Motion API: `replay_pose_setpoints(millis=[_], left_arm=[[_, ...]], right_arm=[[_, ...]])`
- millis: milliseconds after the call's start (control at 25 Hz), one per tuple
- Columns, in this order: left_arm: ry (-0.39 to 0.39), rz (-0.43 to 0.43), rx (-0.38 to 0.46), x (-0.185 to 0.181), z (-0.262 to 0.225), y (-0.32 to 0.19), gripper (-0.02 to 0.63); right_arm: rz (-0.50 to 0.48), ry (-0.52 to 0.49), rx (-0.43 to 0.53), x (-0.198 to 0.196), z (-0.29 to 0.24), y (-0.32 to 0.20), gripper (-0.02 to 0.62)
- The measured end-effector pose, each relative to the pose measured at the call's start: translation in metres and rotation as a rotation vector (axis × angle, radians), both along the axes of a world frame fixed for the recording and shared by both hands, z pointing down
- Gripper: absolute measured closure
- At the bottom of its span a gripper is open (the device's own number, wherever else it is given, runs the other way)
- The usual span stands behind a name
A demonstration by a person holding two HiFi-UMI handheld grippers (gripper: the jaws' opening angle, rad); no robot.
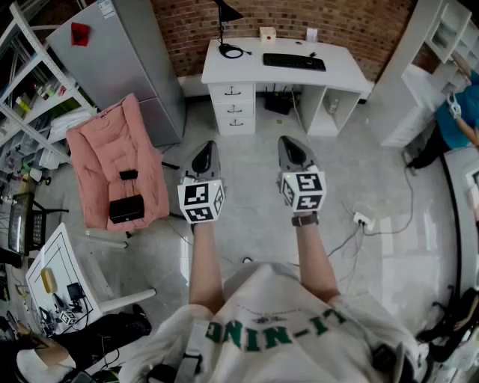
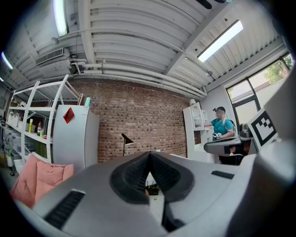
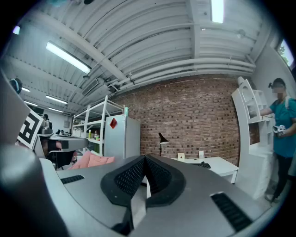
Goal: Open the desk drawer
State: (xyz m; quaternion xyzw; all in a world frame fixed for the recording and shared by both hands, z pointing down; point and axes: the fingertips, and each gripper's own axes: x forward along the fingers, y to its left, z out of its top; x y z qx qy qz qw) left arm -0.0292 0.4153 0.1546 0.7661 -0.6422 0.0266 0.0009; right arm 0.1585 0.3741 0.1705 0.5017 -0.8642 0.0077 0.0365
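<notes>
Left hand-held gripper (image 1: 209, 145): the person is holding it level in front of the body, pointing toward the desk. Its jaws are pressing together at the tips with nothing between them, as the left gripper view (image 2: 149, 156) is showing.
Right hand-held gripper (image 1: 289, 142): it is hovering level just beside the left one, aiming the same way. Its jaws are meeting at the tips and gripping nothing, as seen in the right gripper view (image 3: 144, 159).
Desk drawers (image 1: 233, 107): three are sitting stacked under the left end of the tabletop. All their fronts are lying flush and closed, well apart from both grippers.
Tabletop (image 1: 344, 73): white, it is standing with its rear edge against the brick wall.
Lamp (image 1: 227, 12): black, it is standing at the rear left corner of the tabletop.
Keyboard (image 1: 293, 61): black, it is lying right of the tabletop's centre.
Small box (image 1: 267, 34): it is sitting at the rear edge, near the middle.
Pink chair (image 1: 112, 149): it is reclining on the floor to the person's left, carrying two black items.
Grey fridge (image 1: 127, 52): it is standing left of the desk.
Person in teal (image 1: 458, 120): standing at the right, beside white shelving.
Power strip (image 1: 362, 220): it is lying on the floor with cables trailing from it.
</notes>
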Motion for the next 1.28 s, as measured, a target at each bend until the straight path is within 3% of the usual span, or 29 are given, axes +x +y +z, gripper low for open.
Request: replay_pose_setpoints(millis=[440,760,1120,1280], left_arm=[[0.013,0.041,-0.026,-0.026,0.021,-0.018,0.603],[0.049,0.034,-0.108,-0.047,0.045,-0.051,0.603],[0.01,-0.027,-0.099,-0.069,0.036,-0.161,0.603],[0.031,-0.04,-0.112,-0.066,0.046,-0.217,0.603]], right_arm=[[-0.007,-0.015,-0.04,-0.046,0.026,-0.016,0.593],[-0.029,-0.091,-0.102,-0.071,0.05,-0.052,0.592],[-0.074,-0.069,-0.136,-0.106,0.061,-0.161,0.592],[-0.099,-0.056,-0.133,-0.112,0.058,-0.215,0.592]])
